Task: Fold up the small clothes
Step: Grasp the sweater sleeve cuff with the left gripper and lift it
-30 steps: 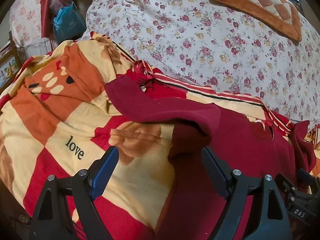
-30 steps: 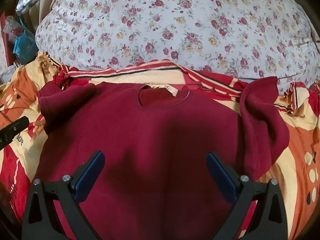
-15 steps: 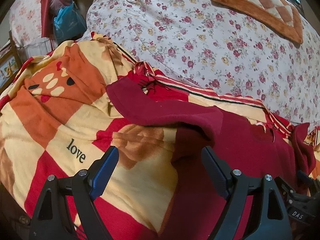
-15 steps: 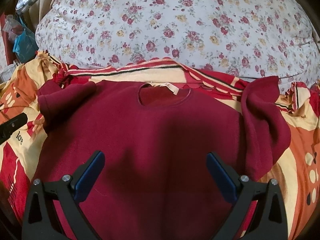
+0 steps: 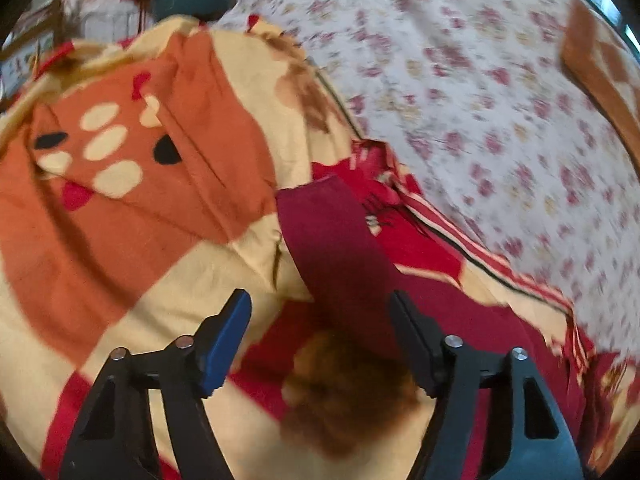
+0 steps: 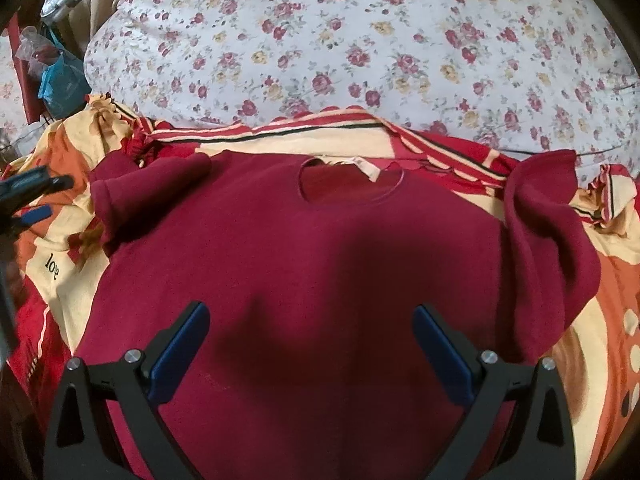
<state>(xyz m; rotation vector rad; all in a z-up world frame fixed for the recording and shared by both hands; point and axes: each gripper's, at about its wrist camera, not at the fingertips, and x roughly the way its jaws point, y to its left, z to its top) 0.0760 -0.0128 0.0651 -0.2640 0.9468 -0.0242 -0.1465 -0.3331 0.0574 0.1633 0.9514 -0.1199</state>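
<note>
A dark red sweater (image 6: 312, 264) lies spread flat on a patterned blanket, neck hole (image 6: 352, 180) at the far side. Its left sleeve (image 6: 140, 196) is bunched at the left, and its right sleeve (image 6: 548, 232) is folded over at the right. My right gripper (image 6: 310, 356) is open and empty, hovering over the sweater's body. My left gripper (image 5: 320, 320) is open and empty, with the left sleeve (image 5: 336, 248) lying between and ahead of its fingers. The left gripper's tip also shows at the left edge of the right wrist view (image 6: 36, 196).
The red, orange and cream blanket (image 5: 132, 208) with the word "love" (image 6: 54, 270) covers the bed. A floral quilt (image 6: 360, 48) bulges behind the sweater. A blue bag (image 6: 60, 84) and clutter sit at the far left. An orange checked cushion (image 5: 608, 64) lies far right.
My left gripper has moved forward and left toward the left sleeve, with motion blur. My right gripper has stayed almost still over the sweater.
</note>
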